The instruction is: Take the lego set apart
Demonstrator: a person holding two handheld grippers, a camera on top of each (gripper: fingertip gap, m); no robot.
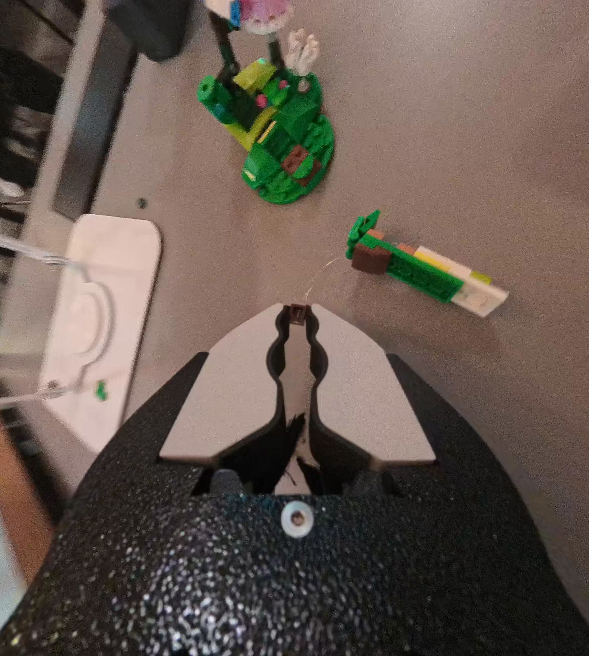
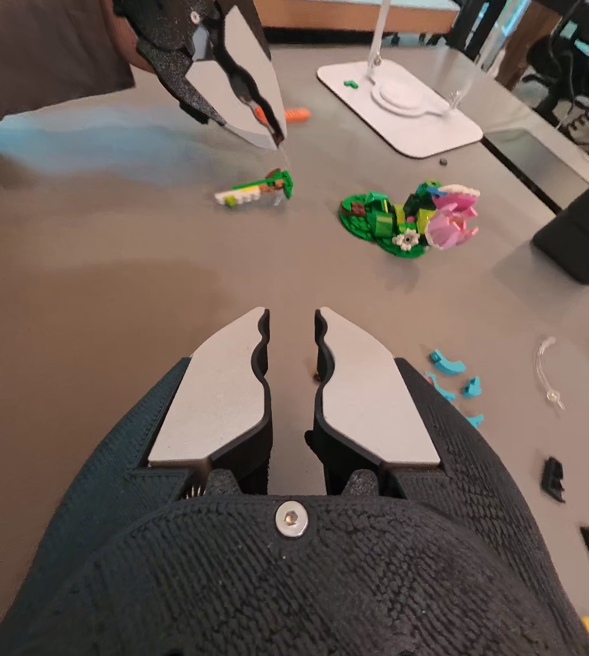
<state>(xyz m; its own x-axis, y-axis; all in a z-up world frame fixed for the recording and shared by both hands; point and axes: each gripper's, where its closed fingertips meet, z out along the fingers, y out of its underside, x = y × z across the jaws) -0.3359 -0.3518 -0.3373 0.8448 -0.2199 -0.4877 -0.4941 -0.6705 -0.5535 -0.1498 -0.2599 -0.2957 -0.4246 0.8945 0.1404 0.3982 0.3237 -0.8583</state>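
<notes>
My left gripper (image 1: 297,314) is shut on a small brown brick (image 1: 297,315) at its fingertips, held above the grey table; a thin clear strand trails from it. It also shows in the right wrist view (image 2: 278,138). Below it lies a detached green, white and brown strip of bricks (image 1: 424,268), also seen in the right wrist view (image 2: 255,190). The main green lego set with pink flower (image 2: 410,220) stands farther off, also in the left wrist view (image 1: 275,131). My right gripper (image 2: 292,314) is open and empty, low over the table.
A white base plate with a clear stand (image 2: 403,106) holds a small green piece (image 2: 350,84). Loose turquoise pieces (image 2: 447,365), a clear curved piece (image 2: 545,369) and black pieces (image 2: 552,477) lie at the right. An orange object (image 2: 296,114) lies behind. A black object (image 2: 584,230) sits far right. My right fingertips sit around 20 cm from my left ones. Left tips and right tips are each some 30 cm from the black object (image 2: 584,230).
</notes>
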